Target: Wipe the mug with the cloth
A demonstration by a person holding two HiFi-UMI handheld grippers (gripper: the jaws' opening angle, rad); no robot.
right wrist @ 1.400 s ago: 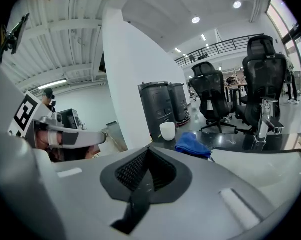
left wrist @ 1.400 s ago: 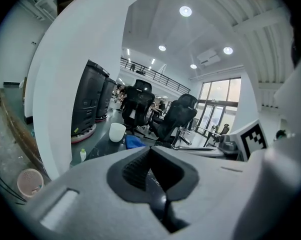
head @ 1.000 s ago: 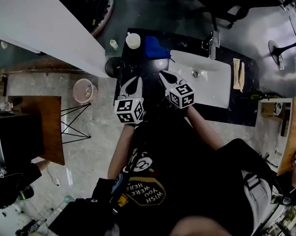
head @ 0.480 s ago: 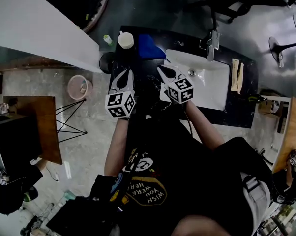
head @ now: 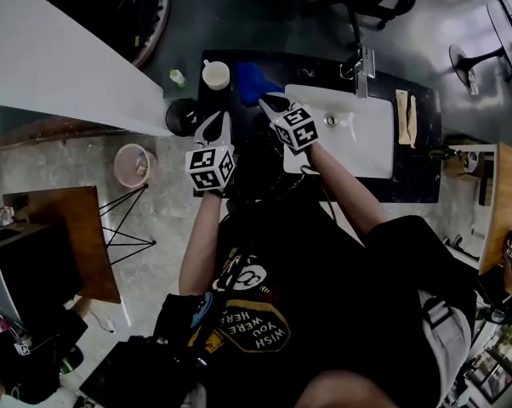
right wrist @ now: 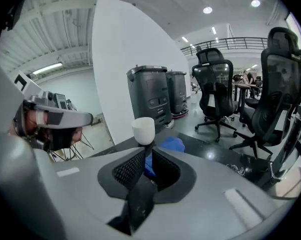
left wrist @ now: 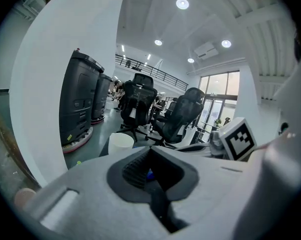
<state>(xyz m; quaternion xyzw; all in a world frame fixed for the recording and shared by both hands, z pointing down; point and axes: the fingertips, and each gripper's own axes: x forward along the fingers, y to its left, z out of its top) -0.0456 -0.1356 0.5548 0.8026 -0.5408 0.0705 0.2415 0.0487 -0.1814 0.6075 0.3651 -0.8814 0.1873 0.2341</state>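
- Head view: the white mug (head: 215,75) stands at the far left corner of the counter (head: 311,70), with the blue cloth (head: 253,82) just beside it on the right. The right gripper (head: 266,103) is nearer the cloth, while the left gripper (head: 221,116) points toward the mug.
- Left gripper view: the left gripper (left wrist: 149,151) has its jaws together and empty; the mug (left wrist: 121,144) lies ahead, slightly left.
- Right gripper view: the right gripper (right wrist: 146,153) jaws are opening to a slit with nothing between them. The cloth (right wrist: 171,144) lies ahead, seemingly a little right, with the mug (right wrist: 143,129) beyond.
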